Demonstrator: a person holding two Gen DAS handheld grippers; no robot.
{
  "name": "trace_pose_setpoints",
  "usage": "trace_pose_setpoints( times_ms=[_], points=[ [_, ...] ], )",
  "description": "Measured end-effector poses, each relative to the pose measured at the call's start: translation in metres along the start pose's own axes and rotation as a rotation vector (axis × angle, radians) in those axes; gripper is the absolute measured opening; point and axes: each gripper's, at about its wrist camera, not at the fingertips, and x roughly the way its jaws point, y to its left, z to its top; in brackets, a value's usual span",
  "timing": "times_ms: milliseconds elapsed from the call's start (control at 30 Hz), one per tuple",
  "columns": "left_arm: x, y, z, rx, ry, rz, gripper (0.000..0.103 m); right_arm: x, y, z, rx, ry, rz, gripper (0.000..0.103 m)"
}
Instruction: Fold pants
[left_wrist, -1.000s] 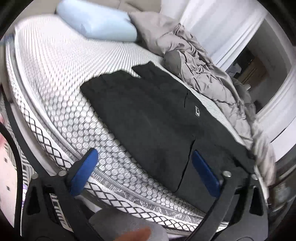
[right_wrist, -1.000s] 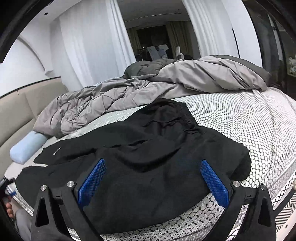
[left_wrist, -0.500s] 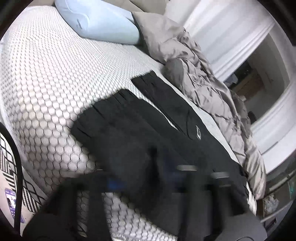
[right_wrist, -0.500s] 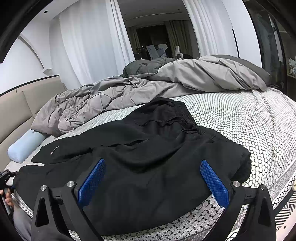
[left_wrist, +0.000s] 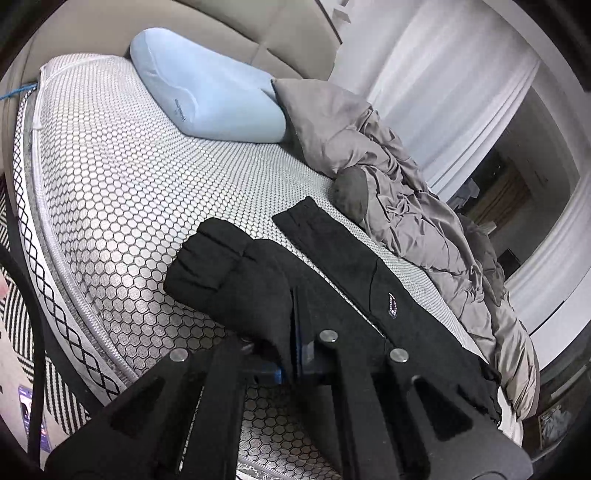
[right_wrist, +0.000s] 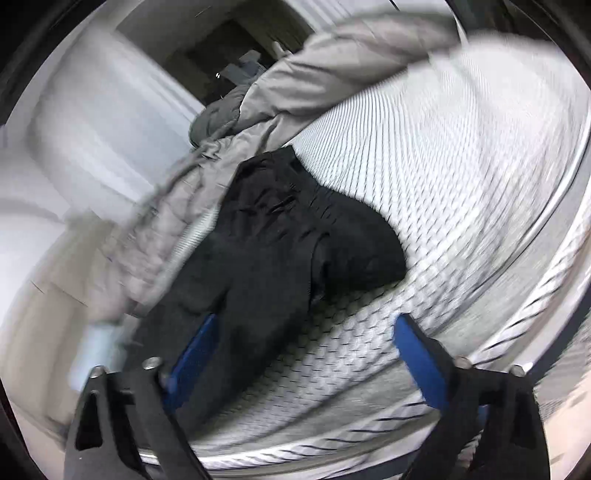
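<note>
The black pants (left_wrist: 332, 280) lie on the bed (left_wrist: 122, 192), across its honeycomb-patterned mattress cover. In the left wrist view, the left gripper (left_wrist: 291, 354) is clamped tight on a bunched fold of one pant leg, the cuff end drooping toward 10 o'clock. The other leg stretches flat toward 12 o'clock, a small logo patch (left_wrist: 392, 305) on it. A light blue pillow (left_wrist: 207, 107) sits at 11 o'clock and a rumpled grey duvet (left_wrist: 424, 206) runs along 2 o'clock. The right wrist view is blurred; the right gripper (right_wrist: 303, 354) has just been narrowing, its jaws wide apart, the left blue pad over the pants' edge, gripping nothing.
</note>
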Motion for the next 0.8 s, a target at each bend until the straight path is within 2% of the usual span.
trace_pose_setpoints(
  times_ms=[67,133,167,200,233,300,367,467,533,600,800],
  points=[
    [0.004,-0.002,-0.001,0.003,0.003,-0.002,0.002,0.009,-0.011,0.007,0.084,-0.001,0.075,0.08],
    [0.007,-0.003,-0.001,0.016,0.006,0.002,0.002,0.018,-0.018,0.016,0.147,-0.008,0.127,0.054],
    [0.007,-0.001,-0.002,0.021,0.008,0.006,0.001,0.02,-0.019,0.018,0.166,-0.006,0.145,0.05],
    [0.009,-0.002,-0.001,0.019,0.015,0.011,0.001,0.023,-0.02,0.021,0.188,-0.005,0.162,0.04],
    [0.009,-0.002,-0.001,0.014,0.019,0.01,0.001,0.025,-0.019,0.024,0.188,0.005,0.164,0.025],
    [0.002,-0.004,0.0,0.016,0.004,-0.023,0.001,0.018,-0.012,0.027,0.139,-0.007,0.109,0.014],
    [-0.002,0.0,-0.001,0.022,0.002,-0.044,0.001,0.004,0.001,0.023,0.051,-0.042,0.035,0.011],
    [0.011,0.017,-0.007,-0.007,0.067,-0.016,0.001,-0.004,-0.008,0.016,0.064,-0.028,-0.024,0.011],
    [0.019,0.027,-0.011,-0.045,0.096,-0.024,0.001,-0.004,-0.013,0.012,0.08,-0.013,-0.03,0.011],
    [0.019,0.028,-0.01,-0.046,0.089,-0.033,0.001,-0.009,-0.005,0.009,0.036,-0.029,-0.032,0.011],
    [0.025,-0.009,0.023,0.009,0.044,-0.062,0.001,-0.019,0.043,0.029,-0.061,-0.106,-0.028,0.011]
  ],
)
